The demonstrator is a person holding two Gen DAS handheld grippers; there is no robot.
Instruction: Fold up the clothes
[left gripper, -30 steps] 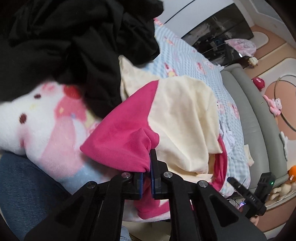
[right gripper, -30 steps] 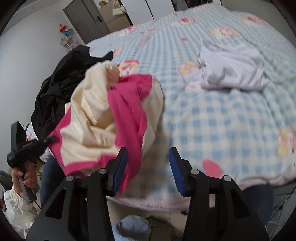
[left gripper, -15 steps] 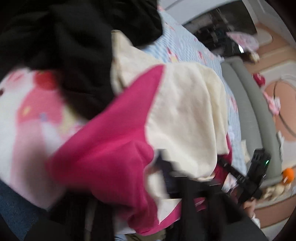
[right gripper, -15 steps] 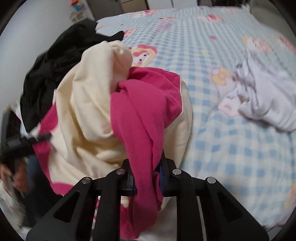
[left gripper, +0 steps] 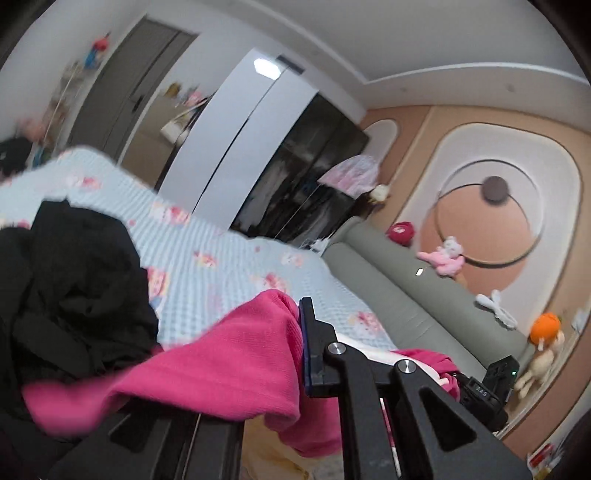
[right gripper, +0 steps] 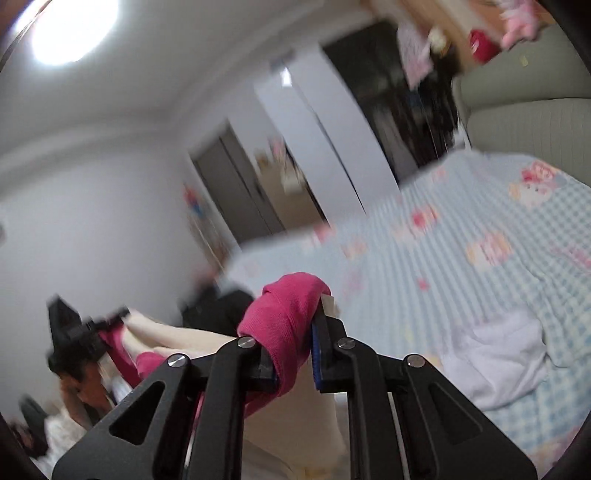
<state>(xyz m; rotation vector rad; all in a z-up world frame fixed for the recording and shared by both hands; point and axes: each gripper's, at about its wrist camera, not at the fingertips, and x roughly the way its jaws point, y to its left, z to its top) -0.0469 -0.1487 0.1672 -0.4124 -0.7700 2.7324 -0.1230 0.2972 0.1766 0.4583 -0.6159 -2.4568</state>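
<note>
Both grippers [left gripper: 301, 350] [right gripper: 291, 363] clamped, pink-and-cream garment [right gripper: 284, 325] pinched

A bed [left gripper: 236, 266] with a pale blue checked cover printed with pink cartoon figures fills the middle of the room. Along its far side runs a grey-green padded headboard [left gripper: 399, 295], with soft toys [left gripper: 445, 256] perched on top. Behind it the wall [left gripper: 517, 206] is peach with white curved panels. A dark wardrobe [left gripper: 310, 184] stands beside white doors [left gripper: 236, 133]. A round ceiling light [right gripper: 70, 31] glows overhead.
</note>
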